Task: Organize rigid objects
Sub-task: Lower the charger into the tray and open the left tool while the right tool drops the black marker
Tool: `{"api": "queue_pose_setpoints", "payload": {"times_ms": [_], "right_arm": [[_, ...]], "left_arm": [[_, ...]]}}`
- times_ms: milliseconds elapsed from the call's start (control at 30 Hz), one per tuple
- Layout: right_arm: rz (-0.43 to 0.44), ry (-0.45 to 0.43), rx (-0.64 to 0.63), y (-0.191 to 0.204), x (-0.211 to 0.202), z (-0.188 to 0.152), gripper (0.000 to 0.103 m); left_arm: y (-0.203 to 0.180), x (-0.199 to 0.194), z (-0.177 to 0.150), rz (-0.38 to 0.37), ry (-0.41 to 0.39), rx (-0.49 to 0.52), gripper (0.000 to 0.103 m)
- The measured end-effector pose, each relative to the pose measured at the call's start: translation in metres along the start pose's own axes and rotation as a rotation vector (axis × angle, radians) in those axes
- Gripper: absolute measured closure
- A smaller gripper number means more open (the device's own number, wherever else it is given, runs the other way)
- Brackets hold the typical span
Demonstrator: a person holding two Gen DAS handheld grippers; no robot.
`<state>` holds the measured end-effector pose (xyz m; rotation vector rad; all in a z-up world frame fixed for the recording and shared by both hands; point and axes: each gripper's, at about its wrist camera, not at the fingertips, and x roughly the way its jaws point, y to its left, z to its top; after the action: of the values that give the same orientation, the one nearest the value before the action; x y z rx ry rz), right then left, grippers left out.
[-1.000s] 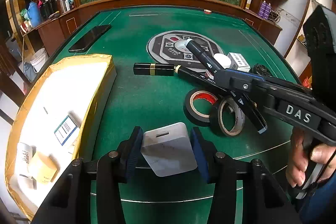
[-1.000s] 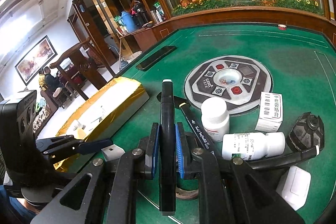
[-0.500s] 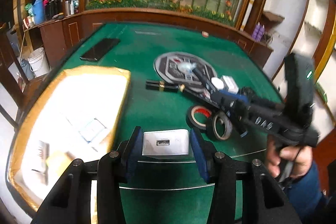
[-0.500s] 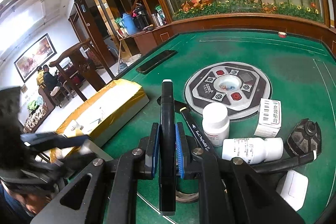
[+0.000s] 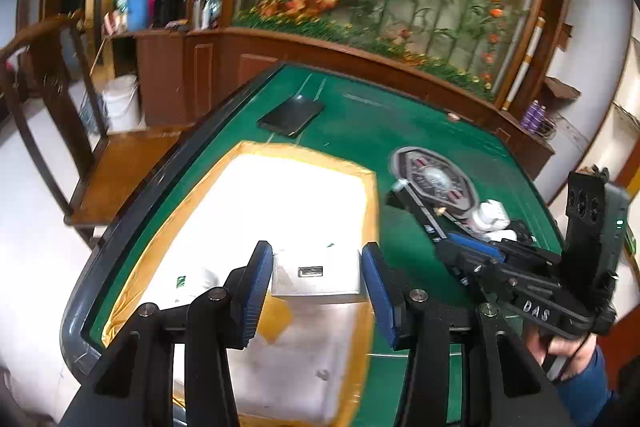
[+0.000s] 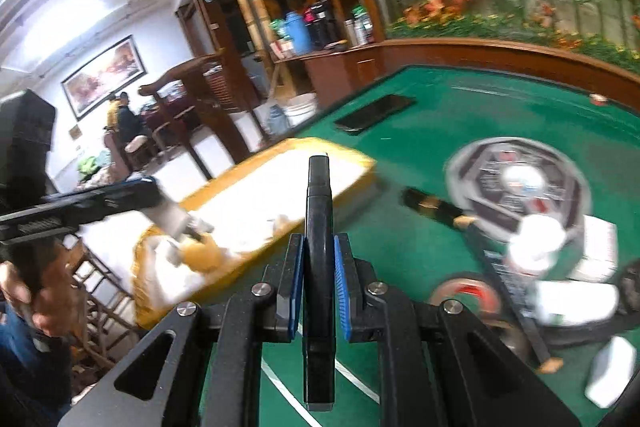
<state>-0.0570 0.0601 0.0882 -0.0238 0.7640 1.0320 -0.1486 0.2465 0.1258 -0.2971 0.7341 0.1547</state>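
Green felt tabletop (image 5: 360, 131). White charger block (image 5: 316, 273) clamped in left claw (image 5: 316, 283) above gold-rimmed tray (image 5: 372, 211); black marker (image 6: 319, 267) pinched in right claw (image 6: 319, 287) near tray. Probably midway: 2 items in transit; bottles (image 6: 536, 239), tape roll (image 6: 466, 297), small box (image 6: 596, 247) left outside.

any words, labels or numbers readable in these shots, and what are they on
"DAS": white letters on the black body of the right tool, seen from the left wrist view.
Black marker pen in the right tool: no readable print.
Black pen lying on the green table: white print, too blurred.
White pill bottles: labels too blurred.
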Motion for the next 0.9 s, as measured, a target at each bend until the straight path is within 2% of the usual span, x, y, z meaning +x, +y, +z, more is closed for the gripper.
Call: {"api": "queue_pose_setpoints", "payload": {"times_ms": [133,300,533,733,900], "right_arm": [[0.029,0.048,-0.038,0.036,0.039,0.013,0.089],[-0.022,0.089,-0.067,0.056,0.081,0.025,0.089],[-0.173,0.1,-0.048,0.042,0.114,0.038,0.089],[-0.181,0.126,-0.015,0.028,0.132,0.044,0.089],[-0.148,0.13,0.016,0.02,0.135,0.043,0.089]], "left_arm": [[0.015,0.016,0.003,0.016,0.022,-0.02,0.054],[0.037,0.034,0.011,0.018,0.044,-0.053,0.054],[0.044,0.053,0.007,0.021,0.067,-0.059,0.054],[0.041,0.06,0.003,0.038,0.064,-0.031,0.054],[0.043,0.062,0.001,0.045,0.065,-0.03,0.054]]}}
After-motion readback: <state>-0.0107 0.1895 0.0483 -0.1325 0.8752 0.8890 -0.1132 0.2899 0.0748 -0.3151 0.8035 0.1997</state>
